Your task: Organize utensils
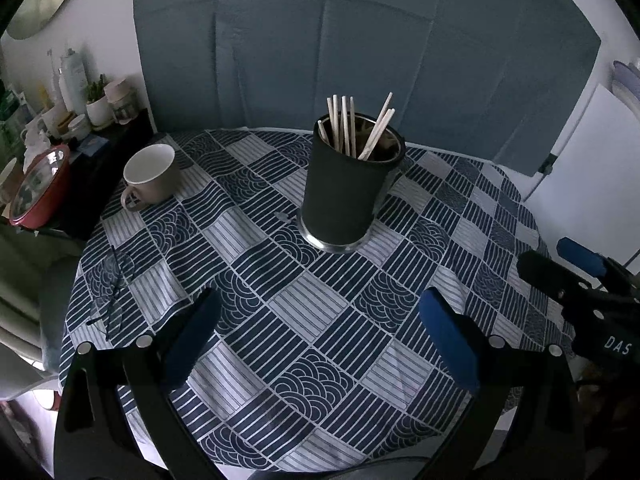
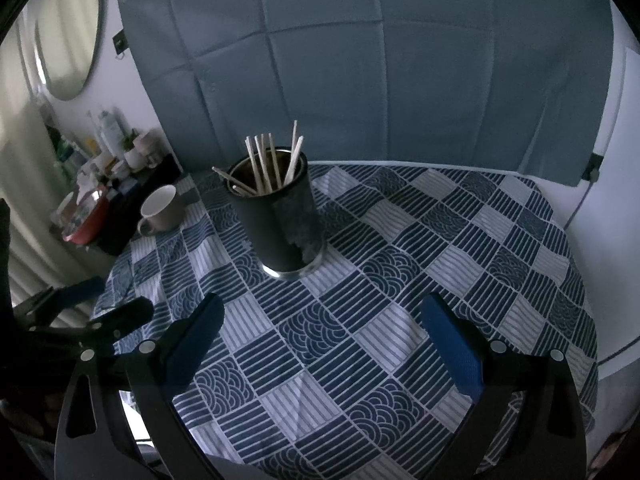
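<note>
White letters "DAS" stand on the right gripper (image 1: 576, 264); nothing else is legible.

Both views are dim and bluish, with pale daylight on the white wall (image 1: 580, 160) at right. Fisheye bending curves the edges; dark corners vignette, and detail stays soft.

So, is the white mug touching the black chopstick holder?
Apart. The left wrist view shows the white mug and the black chopstick holder with a wide strip of patterned tablecloth lying bare between them.
</note>
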Available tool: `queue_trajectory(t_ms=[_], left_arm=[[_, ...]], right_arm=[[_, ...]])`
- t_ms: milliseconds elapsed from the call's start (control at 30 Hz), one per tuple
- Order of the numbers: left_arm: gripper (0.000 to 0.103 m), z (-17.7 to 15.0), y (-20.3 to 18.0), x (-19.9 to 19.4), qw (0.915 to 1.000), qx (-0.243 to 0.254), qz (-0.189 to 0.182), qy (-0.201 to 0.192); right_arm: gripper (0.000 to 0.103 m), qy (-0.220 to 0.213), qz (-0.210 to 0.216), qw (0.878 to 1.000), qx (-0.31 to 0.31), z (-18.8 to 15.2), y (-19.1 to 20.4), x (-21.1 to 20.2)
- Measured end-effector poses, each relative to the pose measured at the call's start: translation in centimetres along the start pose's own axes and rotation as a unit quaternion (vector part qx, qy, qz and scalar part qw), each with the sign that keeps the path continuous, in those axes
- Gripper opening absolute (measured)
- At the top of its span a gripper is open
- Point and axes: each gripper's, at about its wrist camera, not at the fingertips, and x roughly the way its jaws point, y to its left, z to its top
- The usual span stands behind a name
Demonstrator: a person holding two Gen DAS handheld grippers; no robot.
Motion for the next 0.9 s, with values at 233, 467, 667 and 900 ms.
queue_trajectory(t_ms=[233,467,667,900], left_arm=[[0.097,0.02,0.11,0.11,1.0,-0.003,0.003,0.001],[0.097,-0.07,0.38,0.34,0.9999,-0.012,0.002,0.004],[0.097,-0.09,0.5,0.38,0.9999,-0.014,0.002,0.006],[0.097,-0.1,0.4,0.33,0.9999,-0.01,0.002,0.004]], right_arm=[[0.095,0.002,0.001,1.0,-0.004,-0.02,0.04,0.01],[0.095,0.001,-0.003,1.0,-0.004,-0.05,-0.01,-0.03],[0.095,0.0,-0.003,1.0,-0.006,-0.08,0.05,-0.11],[0.095,0.001,-0.003,1.0,-0.005,-0.07,0.07,-0.03]])
